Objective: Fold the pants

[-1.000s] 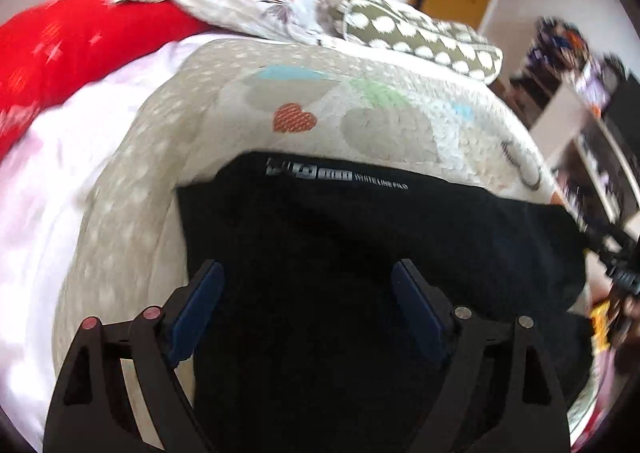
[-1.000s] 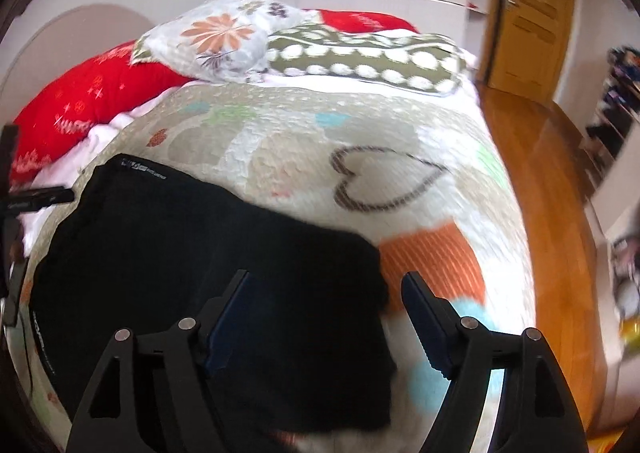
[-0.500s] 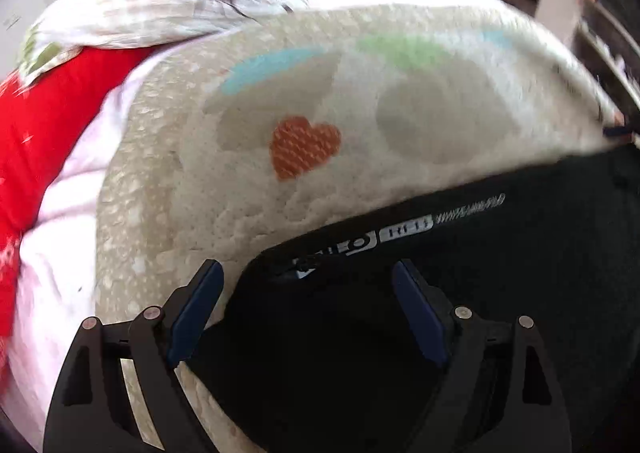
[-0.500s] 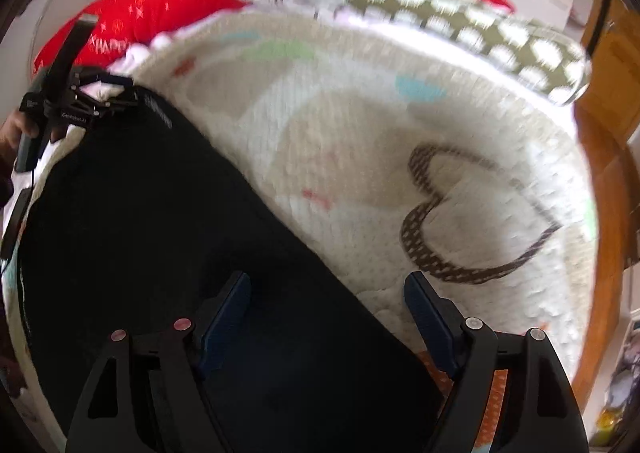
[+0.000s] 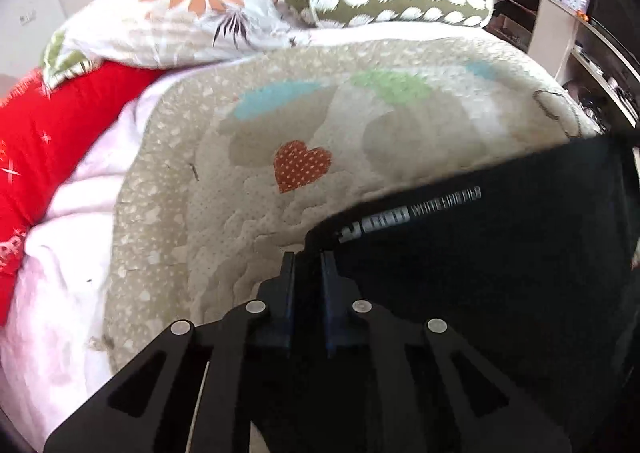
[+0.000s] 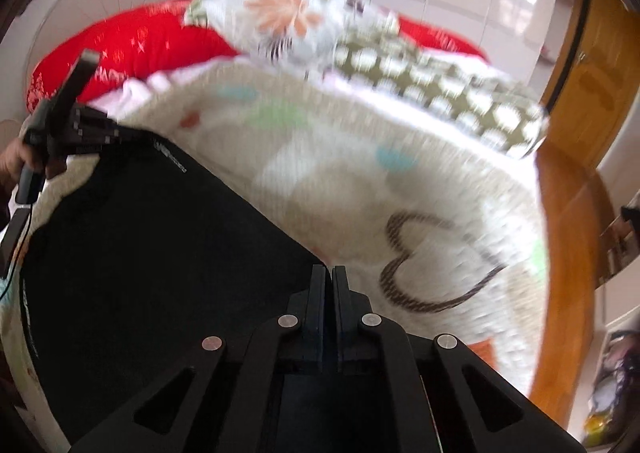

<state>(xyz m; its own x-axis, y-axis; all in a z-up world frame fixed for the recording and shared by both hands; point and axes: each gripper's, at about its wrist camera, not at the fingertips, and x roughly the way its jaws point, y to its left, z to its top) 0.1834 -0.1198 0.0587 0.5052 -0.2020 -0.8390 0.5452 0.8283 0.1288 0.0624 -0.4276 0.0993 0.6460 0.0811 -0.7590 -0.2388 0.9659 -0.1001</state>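
The bed (image 5: 168, 213), under a quilt with heart patches, fills both views. The black pants (image 5: 500, 273) lie flat on it, lower right of the left wrist view and lower left of the right wrist view. The left hand-held gripper (image 5: 307, 265) is clenched on the corner beside the white lettering; the right hand-held gripper (image 6: 329, 279) is clenched on the opposite corner of the same edge. Judgement: both corners are secured, and the fold itself is in hand. Next move calls for lifting both corners together and carrying them evenly across, keeping the edge taut.
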